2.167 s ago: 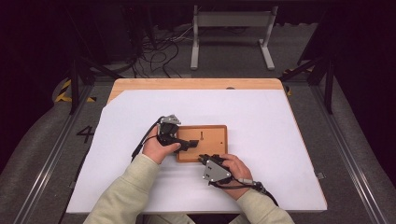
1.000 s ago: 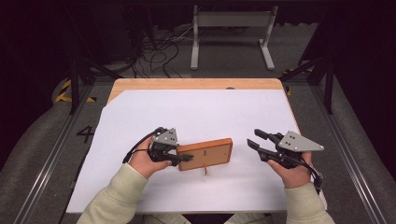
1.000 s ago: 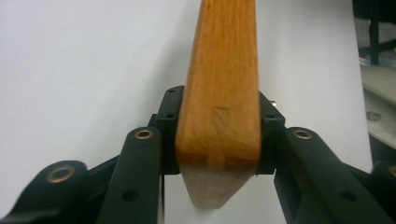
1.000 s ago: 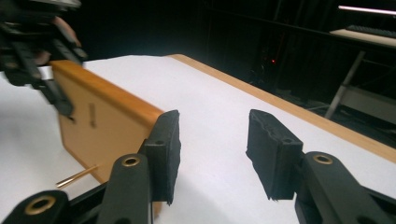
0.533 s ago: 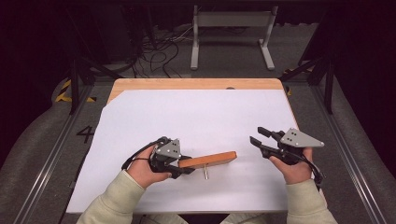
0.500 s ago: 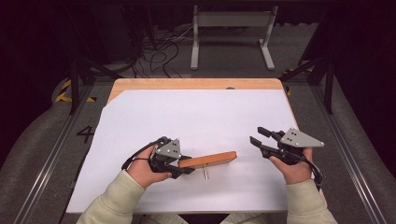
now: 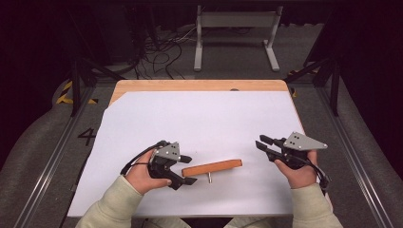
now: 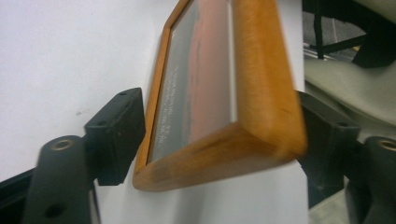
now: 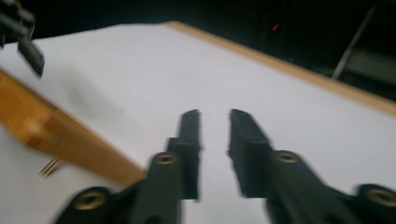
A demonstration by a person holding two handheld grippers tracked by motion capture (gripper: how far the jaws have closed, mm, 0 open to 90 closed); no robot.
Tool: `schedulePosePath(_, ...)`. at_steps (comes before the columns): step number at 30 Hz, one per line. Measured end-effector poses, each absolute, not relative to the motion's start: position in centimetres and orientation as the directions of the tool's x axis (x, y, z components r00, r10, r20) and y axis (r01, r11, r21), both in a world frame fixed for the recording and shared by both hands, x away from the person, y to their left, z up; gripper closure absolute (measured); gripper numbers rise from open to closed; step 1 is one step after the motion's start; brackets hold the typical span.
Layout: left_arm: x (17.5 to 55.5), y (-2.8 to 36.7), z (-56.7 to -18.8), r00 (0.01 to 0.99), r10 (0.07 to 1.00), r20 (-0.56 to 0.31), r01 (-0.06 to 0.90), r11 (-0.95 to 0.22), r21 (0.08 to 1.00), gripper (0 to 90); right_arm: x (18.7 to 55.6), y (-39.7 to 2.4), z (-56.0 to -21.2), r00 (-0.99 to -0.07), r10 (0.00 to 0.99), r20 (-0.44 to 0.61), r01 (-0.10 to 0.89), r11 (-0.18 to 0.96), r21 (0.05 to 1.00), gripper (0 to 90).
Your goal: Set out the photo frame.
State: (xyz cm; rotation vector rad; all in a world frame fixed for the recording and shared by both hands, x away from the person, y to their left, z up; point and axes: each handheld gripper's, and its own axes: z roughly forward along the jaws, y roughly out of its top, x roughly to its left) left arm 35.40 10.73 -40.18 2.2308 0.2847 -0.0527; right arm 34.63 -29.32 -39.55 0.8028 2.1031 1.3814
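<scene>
While the wooden picture frame (image 7: 212,167) stands propped on its edge, my left gripper (image 7: 186,170) has just spread its jaws at the frame's end, freeing it; my right gripper (image 7: 260,143), well right of it, has been closing on nothing. Standing seems done; only withdrawal remains.

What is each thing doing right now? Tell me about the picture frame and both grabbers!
Picture frame: standing on its long edge on the white sheet, propped by its small metal leg.
Left gripper: jaws have just been opening, one on each side of the frame's end, no longer pinching.
Right gripper: jaws have just been closing, nearly together, holding nothing.
</scene>
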Motion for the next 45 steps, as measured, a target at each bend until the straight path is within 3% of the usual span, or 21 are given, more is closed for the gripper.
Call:
schedulePosePath(2, 35.2, 11.5, -39.6, 0.971, 0.189, -0.145, 0.229, -0.574, 0.786, 22.3, 34.4, -29.4, -40.1, -0.735, 0.677, -0.037, 0.261, 0.334, 0.906, 90.0)
schedulePosePath(8, 35.3, 13.3, -38.3, 0.961, 0.245, -0.129, 0.242, -0.519, 0.819, 21.3, 33.9, -27.9, -41.6, -0.825, 0.564, 0.039, 0.342, 0.442, 0.829, 90.0)
schedulePosePath(13, 35.8, 15.0, -37.7, 0.935, 0.343, -0.093, 0.247, -0.439, 0.864, 23.9, 34.2, -25.6, -43.3, -0.862, 0.492, 0.123, 0.404, 0.518, 0.754, 90.0)
schedulePosePath(16, 36.6, 15.9, -37.8, 0.899, 0.436, -0.042, 0.238, -0.406, 0.883, 25.7, 34.4, -24.9, -44.2, -0.854, 0.498, 0.149, 0.434, 0.525, 0.732, 90.0)
schedulePosePath(23, 37.5, 17.7, -39.3, 0.831, 0.551, -0.078, 0.331, -0.377, 0.865, 25.3, 35.4, -23.9, -45.4, -0.828, 0.52, 0.21, 0.491, 0.491, 0.72, 90.0)
schedulePosePath(36, 37.5, 18.5, -40.4, 0.813, 0.576, -0.084, 0.364, -0.391, 0.845, 26.9, 38.1, -23.5, -46.0, -0.741, 0.572, 0.351, 0.614, 0.367, 0.699, 90.0)
schedulePosePath(45, 37.5, 18.8, -40.8, 0.806, 0.585, -0.09, 0.38, -0.396, 0.836, 26.8, 40.9, -22.0, -46.0, -0.691, 0.626, 0.36, 0.657, 0.337, 0.675, 90.0)
